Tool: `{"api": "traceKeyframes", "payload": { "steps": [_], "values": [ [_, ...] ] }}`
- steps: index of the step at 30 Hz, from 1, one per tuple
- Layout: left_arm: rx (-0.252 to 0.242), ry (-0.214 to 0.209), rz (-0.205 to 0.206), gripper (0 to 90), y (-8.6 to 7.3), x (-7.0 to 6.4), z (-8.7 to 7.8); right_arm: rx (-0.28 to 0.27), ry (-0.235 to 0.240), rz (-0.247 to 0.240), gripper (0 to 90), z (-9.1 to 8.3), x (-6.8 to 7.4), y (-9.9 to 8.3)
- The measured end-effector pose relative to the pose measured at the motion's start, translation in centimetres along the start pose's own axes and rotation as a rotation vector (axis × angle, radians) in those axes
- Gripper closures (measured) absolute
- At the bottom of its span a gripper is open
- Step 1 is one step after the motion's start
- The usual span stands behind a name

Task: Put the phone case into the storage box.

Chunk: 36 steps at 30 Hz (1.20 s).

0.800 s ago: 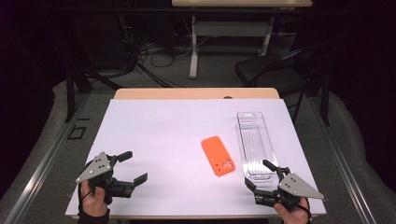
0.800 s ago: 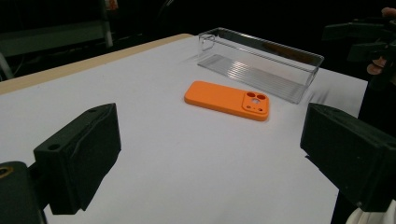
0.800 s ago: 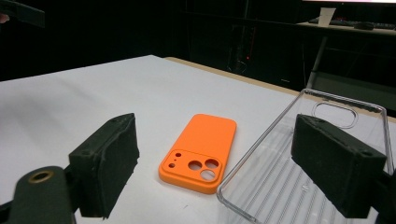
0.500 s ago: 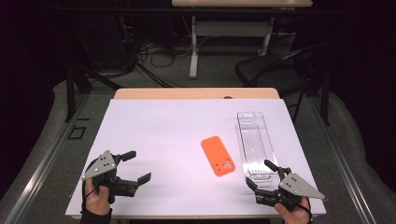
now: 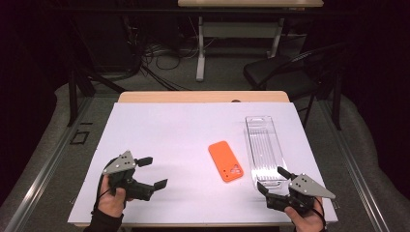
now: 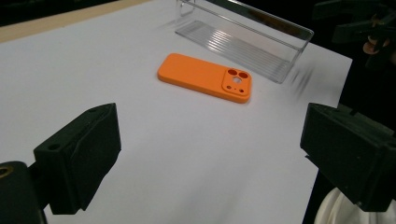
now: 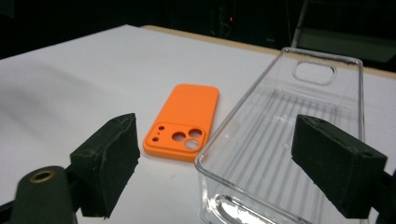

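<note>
We have both grippers hovering low at the near edge of the white table [image 5: 183, 130], holding nothing. The left gripper [image 5: 150, 172] sits at about 7 o'clock with its jaws spread wide; the right gripper [image 5: 273, 181] sits at about 5 o'clock, jaws likewise apart.

The orange phone case [image 5: 225, 161] lies flat near the middle of the table, camera cut-outs toward us, just beside the clear plastic tray [image 5: 263, 147] at its 3 o'clock, the two apart by a narrow gap.

We judge the case to be light and thin, probably a somewhat flexible shell with a smooth, slightly slippery face. Lying flat, it offers little to pinch from above, so we would take it across its two long edges, near the middle, with a gentle squeeze so it does not bow or pop out.

The tray looks light, rigid and slick; its thin upright wall is the natural place to grip.
</note>
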<state>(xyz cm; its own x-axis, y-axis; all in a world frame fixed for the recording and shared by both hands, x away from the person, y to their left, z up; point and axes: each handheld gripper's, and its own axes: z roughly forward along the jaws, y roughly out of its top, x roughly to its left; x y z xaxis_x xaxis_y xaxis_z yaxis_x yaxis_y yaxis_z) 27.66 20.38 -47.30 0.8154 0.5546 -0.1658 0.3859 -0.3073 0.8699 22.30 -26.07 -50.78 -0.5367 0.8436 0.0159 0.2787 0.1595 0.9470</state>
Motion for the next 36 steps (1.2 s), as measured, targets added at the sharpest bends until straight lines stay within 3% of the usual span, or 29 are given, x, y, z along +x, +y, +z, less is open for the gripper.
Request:
{"api": "traceKeyframes", "payload": {
  "steps": [2,7,15,16,21,26,29,36],
  "values": [
    [0.015,-0.007,-0.007,5.0,0.2,0.0,0.4,0.008,-0.005,0.011,14.4,0.0,-0.1,0.0],
    [0.058,-0.002,-0.008,4.9,1.2,0.1,1.9,0.084,-0.005,0.030,14.4,0.1,-0.8,0.3],
    [0.151,-0.020,-0.064,4.7,3.5,0.4,4.2,0.154,0.039,-0.019,14.5,0.3,-1.1,2.0],
    [0.163,-0.022,-0.062,4.7,3.7,0.4,4.4,0.184,0.041,-0.031,14.6,0.5,-1.2,2.6],
    [0.195,-0.033,-0.040,5.3,4.9,0.4,5.6,0.228,0.053,-0.054,14.9,1.4,-1.2,3.8],
    [0.198,-0.012,-0.048,8.9,5.9,0.6,6.8,0.261,0.058,-0.059,17.7,2.9,-1.7,5.1],
    [0.186,0.000,-0.052,14.9,6.3,0.9,7.2,0.260,0.056,-0.054,19.3,3.4,-1.9,5.3],
    [0.179,0.012,-0.058,18.8,7.2,1.7,8.6,0.262,0.050,-0.057,21.1,4.5,-2.3,5.9]
  ]
}}
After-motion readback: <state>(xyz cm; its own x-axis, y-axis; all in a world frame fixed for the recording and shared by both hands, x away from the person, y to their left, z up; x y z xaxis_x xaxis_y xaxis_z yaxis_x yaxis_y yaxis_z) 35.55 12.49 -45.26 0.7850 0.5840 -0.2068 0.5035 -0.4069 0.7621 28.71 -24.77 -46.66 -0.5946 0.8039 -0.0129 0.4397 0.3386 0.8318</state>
